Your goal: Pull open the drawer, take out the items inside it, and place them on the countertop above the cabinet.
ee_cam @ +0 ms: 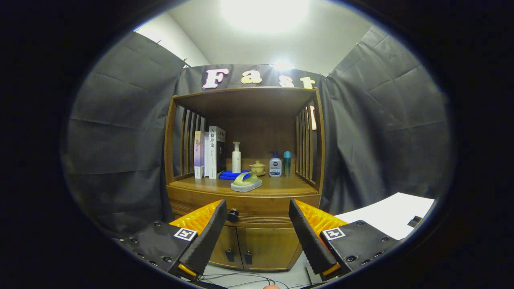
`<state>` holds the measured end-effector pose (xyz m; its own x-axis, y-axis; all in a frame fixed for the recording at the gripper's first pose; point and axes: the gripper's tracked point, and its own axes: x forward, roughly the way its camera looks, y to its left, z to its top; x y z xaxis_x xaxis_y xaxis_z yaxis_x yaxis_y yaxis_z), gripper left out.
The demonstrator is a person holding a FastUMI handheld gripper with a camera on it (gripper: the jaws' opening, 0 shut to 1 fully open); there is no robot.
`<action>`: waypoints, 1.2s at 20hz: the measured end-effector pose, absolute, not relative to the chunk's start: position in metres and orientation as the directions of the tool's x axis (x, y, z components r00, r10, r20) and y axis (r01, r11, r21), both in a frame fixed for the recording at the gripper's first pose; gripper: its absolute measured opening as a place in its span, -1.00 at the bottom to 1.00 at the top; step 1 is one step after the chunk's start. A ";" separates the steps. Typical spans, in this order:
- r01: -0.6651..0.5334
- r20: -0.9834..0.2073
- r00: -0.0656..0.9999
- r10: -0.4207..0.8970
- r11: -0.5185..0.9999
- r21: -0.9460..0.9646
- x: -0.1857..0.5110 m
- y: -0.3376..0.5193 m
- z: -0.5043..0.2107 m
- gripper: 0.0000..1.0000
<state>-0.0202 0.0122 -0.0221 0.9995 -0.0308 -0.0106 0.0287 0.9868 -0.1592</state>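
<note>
Jaws of the gripper (pixel 257 224) stand wide apart, empty, before the closed drawer (pixel 257 208); its knob (pixel 233 215) sits below the counter (pixel 281 186) front edge

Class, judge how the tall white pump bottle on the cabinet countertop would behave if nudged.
The pump bottle is tall and narrow, so it would probably tip. Its smooth sides may be slippery. The open hand-held gripper is short of it, fingers either side of the drawer knob.

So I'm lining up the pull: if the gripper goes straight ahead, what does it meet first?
Probably the drawer front, between the open gripper fingers. Its knob sits by the left finger, off centre. Depth is unclear.
</note>
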 end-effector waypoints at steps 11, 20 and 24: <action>0.024 -0.053 0.998 -0.032 0.989 -0.145 -0.016 0.010 -0.040 0.95; 0.022 -0.056 0.998 -0.030 0.991 -0.135 -0.017 0.009 -0.040 0.95; 0.019 -0.064 0.998 -0.028 0.991 -0.131 -0.017 0.008 -0.042 0.96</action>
